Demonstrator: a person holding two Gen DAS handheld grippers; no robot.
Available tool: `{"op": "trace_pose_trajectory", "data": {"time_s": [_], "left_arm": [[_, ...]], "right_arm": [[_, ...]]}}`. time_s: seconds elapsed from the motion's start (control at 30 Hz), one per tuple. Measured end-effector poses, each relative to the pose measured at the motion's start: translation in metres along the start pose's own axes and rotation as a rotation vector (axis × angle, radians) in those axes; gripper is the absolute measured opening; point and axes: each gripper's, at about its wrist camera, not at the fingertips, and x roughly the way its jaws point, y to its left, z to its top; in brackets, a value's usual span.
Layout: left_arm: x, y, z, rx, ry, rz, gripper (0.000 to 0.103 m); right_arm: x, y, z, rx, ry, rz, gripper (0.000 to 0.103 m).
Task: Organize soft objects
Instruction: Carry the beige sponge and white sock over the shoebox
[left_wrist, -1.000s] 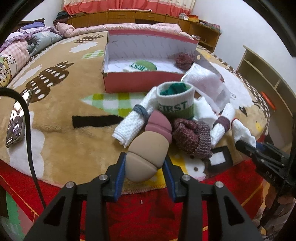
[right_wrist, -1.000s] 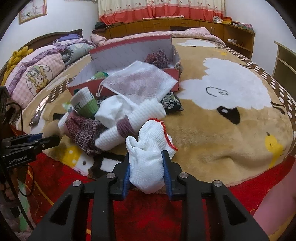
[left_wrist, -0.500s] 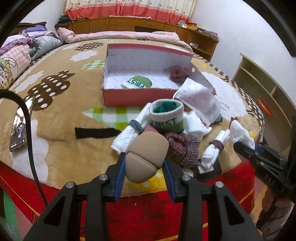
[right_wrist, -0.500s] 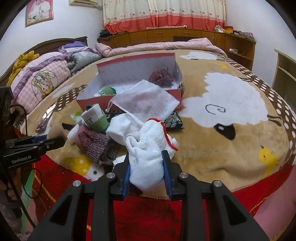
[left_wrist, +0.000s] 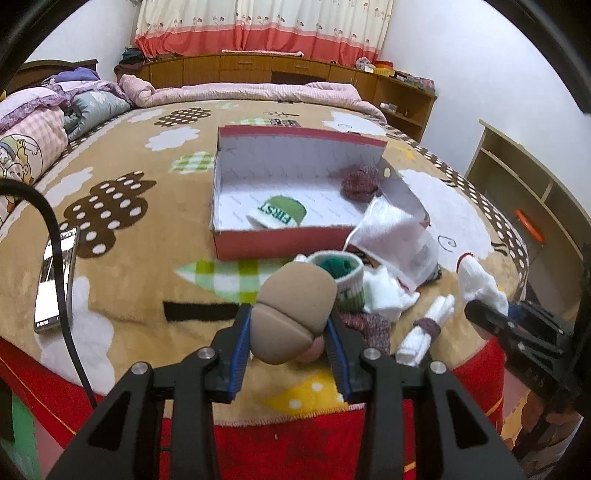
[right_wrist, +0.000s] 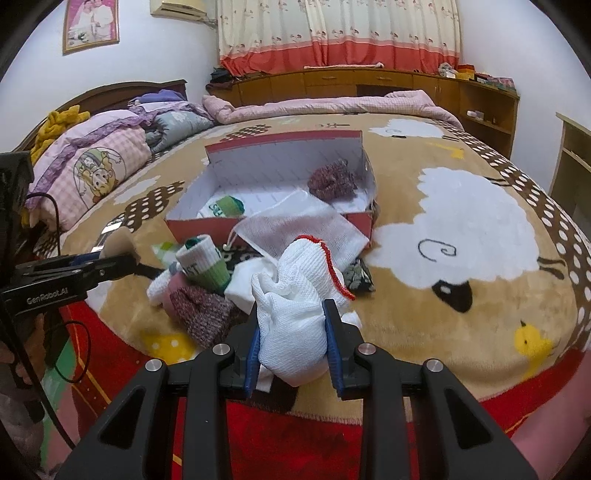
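Note:
My left gripper (left_wrist: 290, 349) is shut on a tan and pink rolled sock (left_wrist: 295, 314), held above the bed's near edge. The right gripper (right_wrist: 293, 345) is shut on a white sock with red trim (right_wrist: 299, 310), also lifted off the blanket. Beyond both stands an open red box (left_wrist: 280, 242) with a white inside; a green "FIRST" sock (left_wrist: 282, 214) and a maroon knitted sock (left_wrist: 360, 181) lie in it. Between the grippers and the box is a pile: a green-cuffed sock (right_wrist: 205, 264), a maroon knit (right_wrist: 203, 314), a white mesh bag (right_wrist: 299, 229) and a white roll (left_wrist: 424, 330).
A phone (left_wrist: 55, 278) lies on the blanket at the left with a black cable (left_wrist: 61, 295) across it. Pillows and quilts (right_wrist: 96, 166) are heaped at the bed's head. Wooden cabinets (right_wrist: 369, 83) line the far wall, and a shelf unit (left_wrist: 524, 192) stands right of the bed.
Both grippers have risen with their socks, lifting them off the pile. The box and the far wall now show more fully in both views.

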Motion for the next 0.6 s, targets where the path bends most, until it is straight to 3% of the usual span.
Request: {"op": "trace_pose_trajectory", "data": {"time_s": [0.6], "left_arm": [[0.017, 0.000, 0.053, -0.004, -0.053, 0.011, 0.040]], "right_arm": [[0.015, 0.011, 0.055, -0.067, -0.046, 0.043, 0.030]]}}
